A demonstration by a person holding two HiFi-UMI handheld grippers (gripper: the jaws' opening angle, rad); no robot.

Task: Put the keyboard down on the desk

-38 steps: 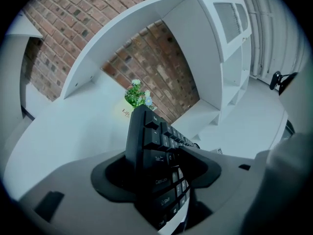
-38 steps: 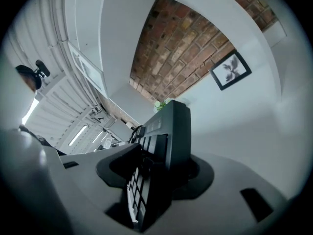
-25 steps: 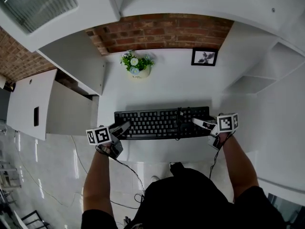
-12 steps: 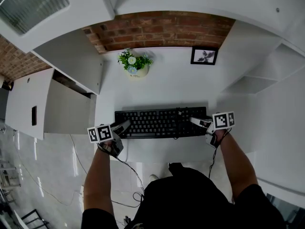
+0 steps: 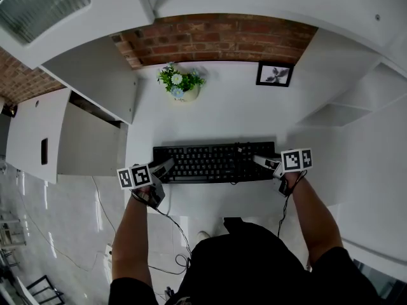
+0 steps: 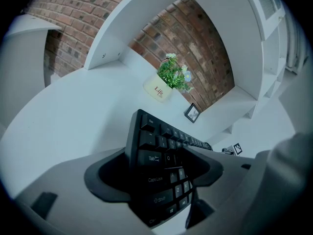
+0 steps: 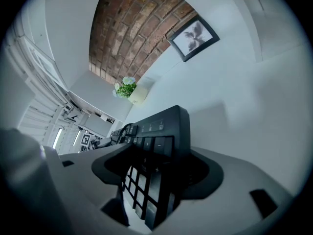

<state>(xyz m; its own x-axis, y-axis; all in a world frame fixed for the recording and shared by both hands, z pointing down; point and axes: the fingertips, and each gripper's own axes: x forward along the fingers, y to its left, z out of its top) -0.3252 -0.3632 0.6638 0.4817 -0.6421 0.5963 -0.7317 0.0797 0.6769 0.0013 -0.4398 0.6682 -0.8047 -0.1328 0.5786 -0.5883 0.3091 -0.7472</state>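
Two hand-held two-jaw grippers stand at the short ends of the keyboard, one per end.

Left gripper [image 5: 164, 167]: jaws spread, having just been opening. The left end of the black full-size plastic keyboard [image 5: 213, 162] sits between them, with the Tab, Caps Lock and Shift keys inside the opening. A dark gap shows between one jaw and the keyboard's edge.

Right gripper [image 5: 266, 162]: jaws spread, likewise having just been opening. The number-pad end of the keyboard sits between them, with slack around it.

Each gripper points forward and downward. Its white marker cube lies outboard of the keyboard, left cube [image 5: 133, 177] and right cube [image 5: 297, 159].

The keyboard lies flat on the white desk [image 5: 235, 116], near the front edge, its long side parallel to the red brick wall [image 5: 216, 37].

Behind the keyboard, well apart, stands a small cream pot of green leaves and white flowers [image 5: 181, 84]. A black-framed picture [image 5: 273, 74] stands at the rear right, against the wall.
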